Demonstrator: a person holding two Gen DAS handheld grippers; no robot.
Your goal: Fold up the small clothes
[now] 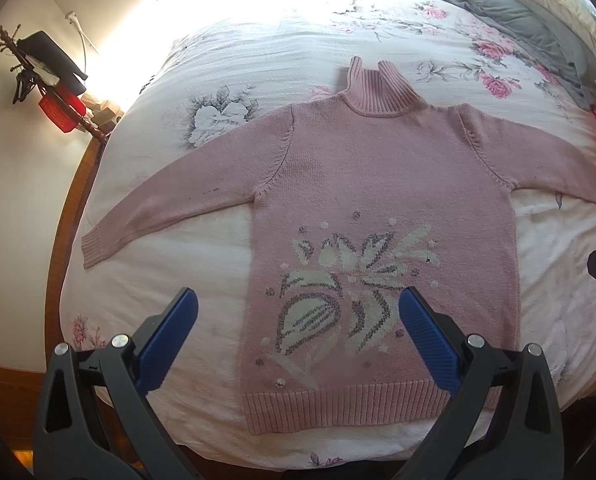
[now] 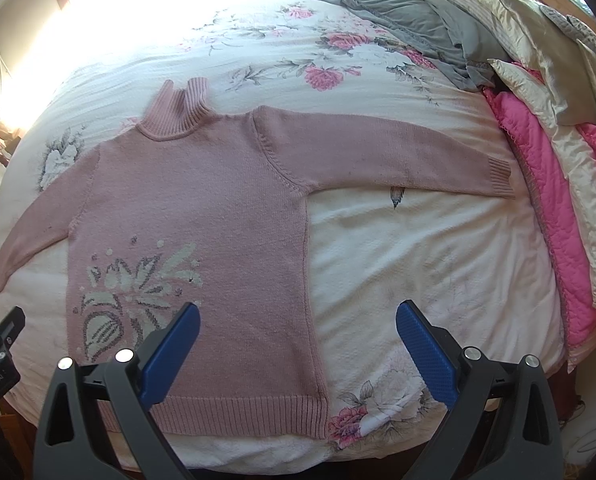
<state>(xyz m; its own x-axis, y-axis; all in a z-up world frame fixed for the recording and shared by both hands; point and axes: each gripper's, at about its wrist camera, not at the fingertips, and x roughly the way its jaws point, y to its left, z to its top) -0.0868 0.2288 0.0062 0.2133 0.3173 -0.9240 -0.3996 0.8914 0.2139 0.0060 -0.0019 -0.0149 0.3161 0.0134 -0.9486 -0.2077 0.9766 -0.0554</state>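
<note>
A pink knitted turtleneck sweater [image 1: 377,184] [image 2: 202,208] lies flat and face up on the bed, both sleeves spread out, with a white and grey flower pattern low on its front. My left gripper [image 1: 298,308] hovers open above the sweater's lower half near the hem, blue pads wide apart and holding nothing. My right gripper [image 2: 298,320] is open too, above the sweater's right side edge near the hem, also holding nothing. The left sleeve cuff [image 1: 94,248] points to the bed's left edge; the right cuff [image 2: 497,176] reaches toward the pillows.
The bed has a white floral cover [image 1: 298,40] [image 2: 417,260]. Grey fabric [image 2: 417,20], cream pillows [image 2: 537,40] and a bright pink quilt [image 2: 537,168] pile at the right. A coat stand with dark items [image 1: 50,76] stands left of the bed.
</note>
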